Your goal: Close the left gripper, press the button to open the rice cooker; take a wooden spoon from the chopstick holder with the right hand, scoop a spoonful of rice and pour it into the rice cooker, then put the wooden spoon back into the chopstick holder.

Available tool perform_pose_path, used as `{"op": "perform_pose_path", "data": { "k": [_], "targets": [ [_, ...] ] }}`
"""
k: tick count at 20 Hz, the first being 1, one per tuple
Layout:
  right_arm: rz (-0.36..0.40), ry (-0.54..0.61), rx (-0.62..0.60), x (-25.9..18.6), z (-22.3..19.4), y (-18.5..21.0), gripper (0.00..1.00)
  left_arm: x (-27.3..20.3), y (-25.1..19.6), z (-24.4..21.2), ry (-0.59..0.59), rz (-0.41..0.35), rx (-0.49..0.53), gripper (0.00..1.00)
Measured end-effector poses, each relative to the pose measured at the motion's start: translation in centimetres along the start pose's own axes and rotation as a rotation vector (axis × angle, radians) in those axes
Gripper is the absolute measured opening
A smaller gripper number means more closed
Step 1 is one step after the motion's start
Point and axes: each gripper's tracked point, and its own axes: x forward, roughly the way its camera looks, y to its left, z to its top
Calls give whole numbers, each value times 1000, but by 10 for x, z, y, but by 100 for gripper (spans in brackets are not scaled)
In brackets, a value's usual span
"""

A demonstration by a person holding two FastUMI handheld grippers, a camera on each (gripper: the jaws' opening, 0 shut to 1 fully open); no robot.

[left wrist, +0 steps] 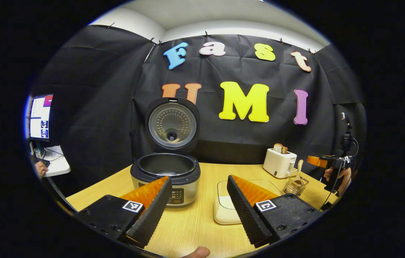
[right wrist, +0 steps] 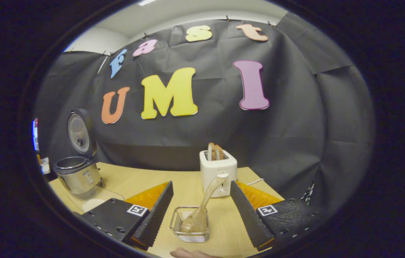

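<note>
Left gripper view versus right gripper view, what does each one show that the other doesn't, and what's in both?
Left gripper view alone: a monitor at the left edge, the other gripper held by a hand at the right, and the cooker's control panel.

Right gripper view alone: the wooden spoon up close, between its open fingers, leaning in the chopstick holder.

Both: the open rice cooker, the rice container, the toaster with bread, and the wooden table.

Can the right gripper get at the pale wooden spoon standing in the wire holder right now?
Probably yes: the right gripper is open, the wooden spoon leans up between its fingers, and nothing stands between them.
</note>
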Motion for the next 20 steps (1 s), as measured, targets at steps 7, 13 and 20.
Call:
{"op": "perform_pose_path", "data": {
  "k": [7,13,20],
  "targets": [
    [0,285,125,84,-56,-10,93,-3,16,5,-15,17,20,98],
    [4,375,186,106,-72,-2,65,2,31,1,-6,43,7,98],
    [14,378,217,95,-69,-6,12,11,44,-13,39,70,-16,98]
  ]
}}
